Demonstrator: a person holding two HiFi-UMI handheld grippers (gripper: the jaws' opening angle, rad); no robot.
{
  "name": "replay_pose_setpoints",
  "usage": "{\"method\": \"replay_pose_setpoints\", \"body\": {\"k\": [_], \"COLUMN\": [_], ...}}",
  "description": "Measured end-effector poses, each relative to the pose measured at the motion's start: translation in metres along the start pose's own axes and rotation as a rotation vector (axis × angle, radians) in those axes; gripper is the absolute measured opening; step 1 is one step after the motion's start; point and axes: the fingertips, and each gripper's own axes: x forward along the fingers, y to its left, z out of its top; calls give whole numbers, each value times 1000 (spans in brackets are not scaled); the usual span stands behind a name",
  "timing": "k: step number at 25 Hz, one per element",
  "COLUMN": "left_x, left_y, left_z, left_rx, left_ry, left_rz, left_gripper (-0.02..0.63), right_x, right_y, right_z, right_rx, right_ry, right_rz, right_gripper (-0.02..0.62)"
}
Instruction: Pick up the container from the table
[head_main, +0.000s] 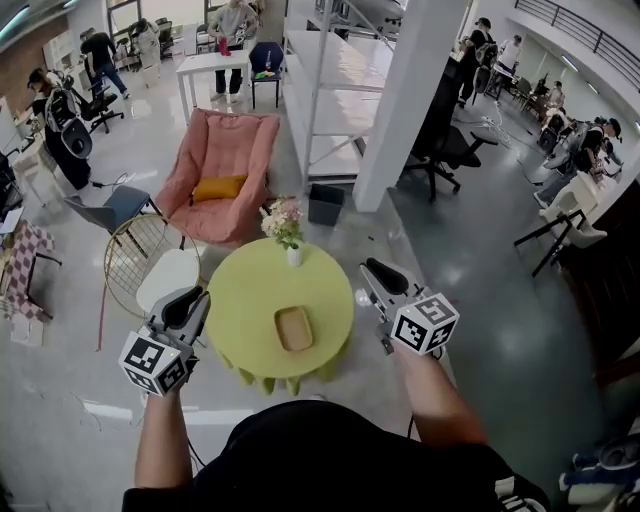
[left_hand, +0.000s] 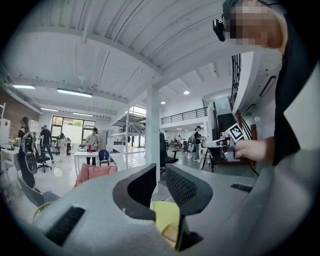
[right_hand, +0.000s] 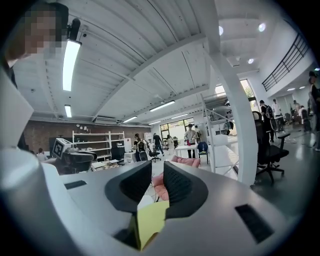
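Observation:
A small tan container (head_main: 294, 328) lies near the middle of the round yellow-green table (head_main: 250, 290). A white vase of flowers (head_main: 285, 228) stands at the table's far edge. My left gripper (head_main: 197, 297) hovers off the table's left edge. My right gripper (head_main: 368, 268) hovers off its right edge. Both point level, away from me, and neither touches the container. In the left gripper view the jaws (left_hand: 161, 175) stand a narrow gap apart with nothing between them, and the container (left_hand: 171, 234) shows low beneath them. In the right gripper view the jaws (right_hand: 157, 172) are likewise slightly apart and hold nothing.
A pink armchair (head_main: 220, 170) stands beyond the table. A wire chair with a white seat (head_main: 150, 265) is at the table's left, and a white pillar (head_main: 405, 100) with a dark bin (head_main: 325, 203) at the back right. People and desks fill the far room.

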Motion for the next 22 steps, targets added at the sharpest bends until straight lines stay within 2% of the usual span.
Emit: {"method": "replay_pose_setpoints", "body": {"k": [22], "left_x": [2], "left_y": [-16], "left_z": [-32], "left_rx": [-31], "left_ry": [44], "left_rz": [25], "left_gripper": [71], "right_x": [12], "right_y": [-1], "right_z": [-28], "right_rx": [4], "right_ry": [65], "right_rz": [73], "right_gripper": [77]}}
